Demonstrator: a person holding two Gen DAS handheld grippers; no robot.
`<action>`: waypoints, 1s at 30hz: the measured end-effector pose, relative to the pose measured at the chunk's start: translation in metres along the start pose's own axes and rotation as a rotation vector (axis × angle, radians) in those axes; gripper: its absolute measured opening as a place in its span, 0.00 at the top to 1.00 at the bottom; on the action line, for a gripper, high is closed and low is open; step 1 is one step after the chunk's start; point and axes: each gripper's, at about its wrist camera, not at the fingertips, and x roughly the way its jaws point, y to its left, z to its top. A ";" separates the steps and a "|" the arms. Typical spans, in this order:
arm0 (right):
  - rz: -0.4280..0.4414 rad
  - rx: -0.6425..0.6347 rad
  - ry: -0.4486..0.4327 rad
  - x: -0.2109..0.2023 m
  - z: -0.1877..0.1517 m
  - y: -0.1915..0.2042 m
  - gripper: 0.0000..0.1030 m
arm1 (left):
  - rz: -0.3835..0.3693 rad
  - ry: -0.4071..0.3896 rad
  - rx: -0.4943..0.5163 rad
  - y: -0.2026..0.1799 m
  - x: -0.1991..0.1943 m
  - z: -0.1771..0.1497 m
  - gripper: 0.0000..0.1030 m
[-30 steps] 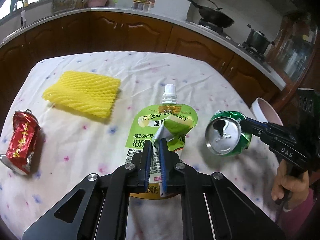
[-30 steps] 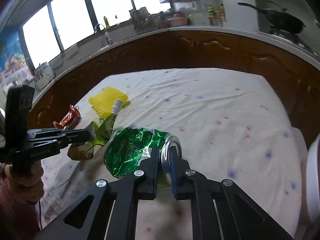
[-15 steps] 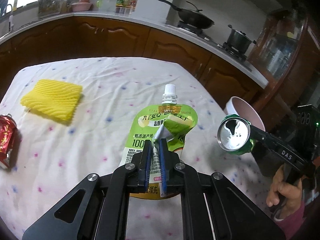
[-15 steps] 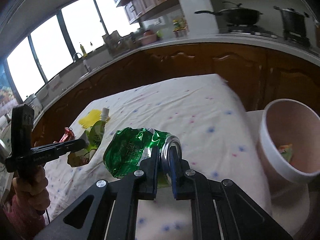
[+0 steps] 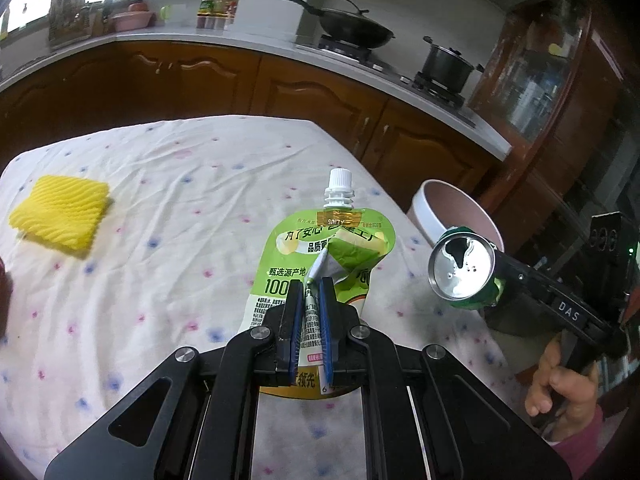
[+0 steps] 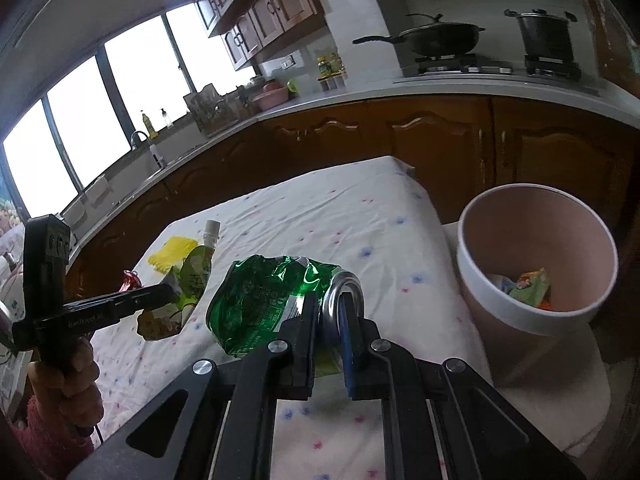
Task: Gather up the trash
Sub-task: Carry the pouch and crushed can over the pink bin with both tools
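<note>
Green can [image 6: 276, 300] nearer pink bin [image 6: 536, 264] now

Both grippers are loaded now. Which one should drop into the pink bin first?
Right. The right gripper holds the crushed green can beside the pink bin, nearly at its rim. The left gripper, clamped on the green pouch, sits farther back over the table.

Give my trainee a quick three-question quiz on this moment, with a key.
1. True or false: the left gripper holds the green pouch.
2. What is the right gripper shut on?
A) yellow foam net
B) crushed green can
C) red can
3. Fill in: the pink bin already holds some ____.

Key: 1 true; 2 B; 3 trash.
</note>
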 end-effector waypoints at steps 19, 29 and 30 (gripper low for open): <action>-0.122 0.116 -0.094 -0.054 0.008 -0.082 0.90 | -0.096 0.015 0.103 -0.077 0.031 0.029 0.93; -0.192 0.168 -0.159 -0.076 0.022 -0.122 0.90 | -0.160 0.005 0.174 -0.129 0.051 0.060 0.93; -0.199 0.173 -0.165 -0.077 0.024 -0.127 0.90 | -0.164 0.004 0.181 -0.134 0.053 0.063 0.93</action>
